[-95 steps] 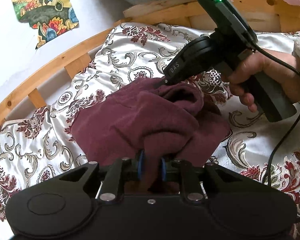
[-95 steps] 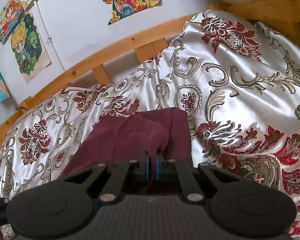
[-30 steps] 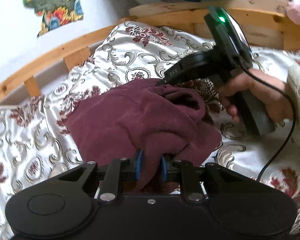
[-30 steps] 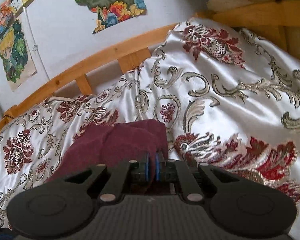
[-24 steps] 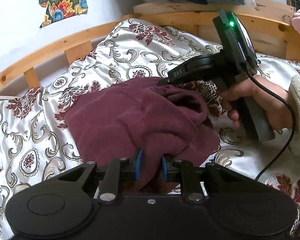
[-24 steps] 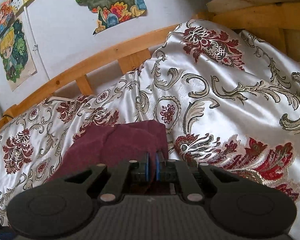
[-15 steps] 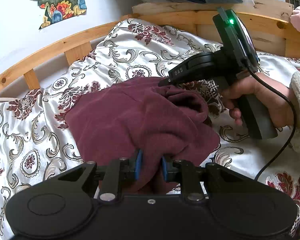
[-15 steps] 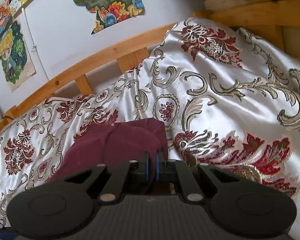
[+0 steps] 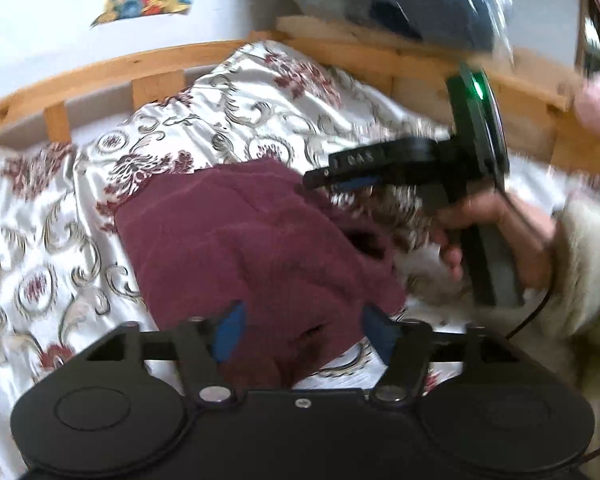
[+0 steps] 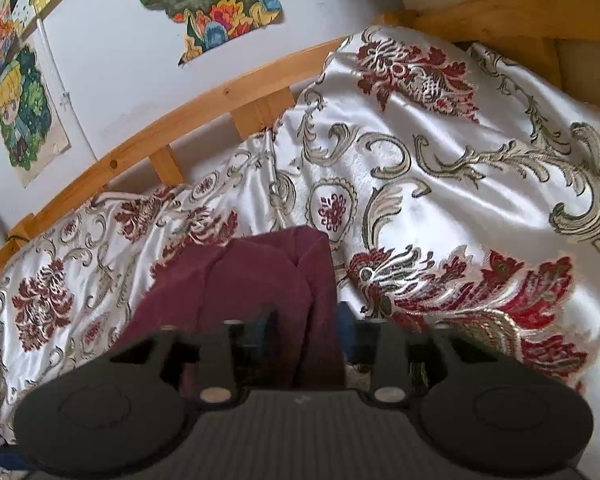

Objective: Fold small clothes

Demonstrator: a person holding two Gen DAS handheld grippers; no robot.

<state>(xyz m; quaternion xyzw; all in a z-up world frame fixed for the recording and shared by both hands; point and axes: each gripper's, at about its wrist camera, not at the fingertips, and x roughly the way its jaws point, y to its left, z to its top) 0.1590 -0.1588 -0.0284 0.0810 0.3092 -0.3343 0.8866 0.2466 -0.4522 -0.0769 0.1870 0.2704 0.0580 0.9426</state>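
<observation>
Both grippers have let go since half a second ago: the left gripper and right gripper now stand with jaws spread wide. Between them the maroon garment lies folded on the floral satin bedspread (beside the wooden bed rail).

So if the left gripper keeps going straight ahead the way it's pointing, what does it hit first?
Most likely the maroon fleece garment: the open left gripper already has the cloth between its blue-padded fingers. Past it lies the white floral satin bedspread, though depth is unclear.
</observation>
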